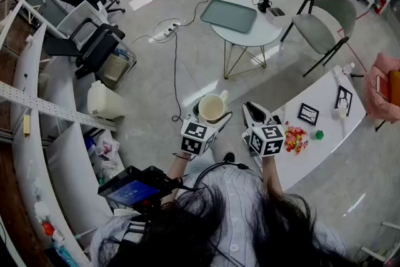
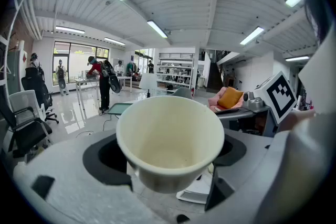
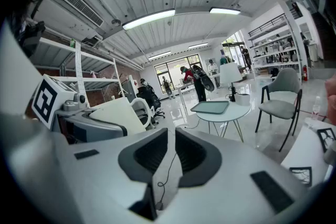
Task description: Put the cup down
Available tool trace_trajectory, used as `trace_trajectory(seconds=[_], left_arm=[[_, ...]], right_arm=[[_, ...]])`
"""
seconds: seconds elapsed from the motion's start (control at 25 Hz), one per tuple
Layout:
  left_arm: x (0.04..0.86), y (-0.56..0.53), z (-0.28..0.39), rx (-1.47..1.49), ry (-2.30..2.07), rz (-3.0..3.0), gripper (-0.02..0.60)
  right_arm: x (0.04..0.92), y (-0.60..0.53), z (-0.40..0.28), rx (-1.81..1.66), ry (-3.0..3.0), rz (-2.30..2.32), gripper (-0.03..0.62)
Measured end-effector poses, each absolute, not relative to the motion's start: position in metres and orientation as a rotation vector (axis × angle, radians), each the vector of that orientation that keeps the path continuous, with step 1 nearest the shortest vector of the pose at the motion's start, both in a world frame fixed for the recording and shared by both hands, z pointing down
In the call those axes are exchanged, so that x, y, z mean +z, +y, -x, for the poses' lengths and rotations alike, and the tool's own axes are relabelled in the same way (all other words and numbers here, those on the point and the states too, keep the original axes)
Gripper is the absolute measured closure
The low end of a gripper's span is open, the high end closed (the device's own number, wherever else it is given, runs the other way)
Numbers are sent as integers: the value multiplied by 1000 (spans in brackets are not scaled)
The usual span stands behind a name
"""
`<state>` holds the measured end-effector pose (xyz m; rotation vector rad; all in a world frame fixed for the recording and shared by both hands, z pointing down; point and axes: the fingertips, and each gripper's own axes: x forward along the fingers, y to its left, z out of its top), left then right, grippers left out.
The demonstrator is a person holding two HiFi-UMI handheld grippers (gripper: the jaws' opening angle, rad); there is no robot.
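Two hand-held grippers sit side by side at the lower centre of the head view, with your forearms drawn in and both pointing forward over the floor (image 1: 187, 65). Your left hand-held gripper (image 1: 214, 112) is clamped wide on the cup (image 1: 211, 106), holding it in the air. The cup's long axis tilts back, so its mouth opens up towards you. Your right hand-held gripper (image 1: 254, 114) has its jaws together on nothing. Only the left gripper view looks into the cup's bare inside. Only the head view shows the white surface (image 1: 319, 103) at right, near your right hand-held gripper.
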<state>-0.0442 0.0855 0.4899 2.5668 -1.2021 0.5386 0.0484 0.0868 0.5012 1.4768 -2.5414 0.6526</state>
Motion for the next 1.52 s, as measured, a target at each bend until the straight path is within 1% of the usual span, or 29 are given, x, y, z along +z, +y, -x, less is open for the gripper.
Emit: trace_trajectory(seconds=[0.72,1.08,1.52], left_arm=[[489,91,50,516,-1254,-2548,126],[486,94,46,540,-1253,-2549,126],[491,68,31,542,-1212,-2553,126]], right_arm=[[500,92,-40,618,-2585,-1443,528],[503,95,-42,670,-2570,-1407,528],[510,77,-51,698,-2548,-1414,528]])
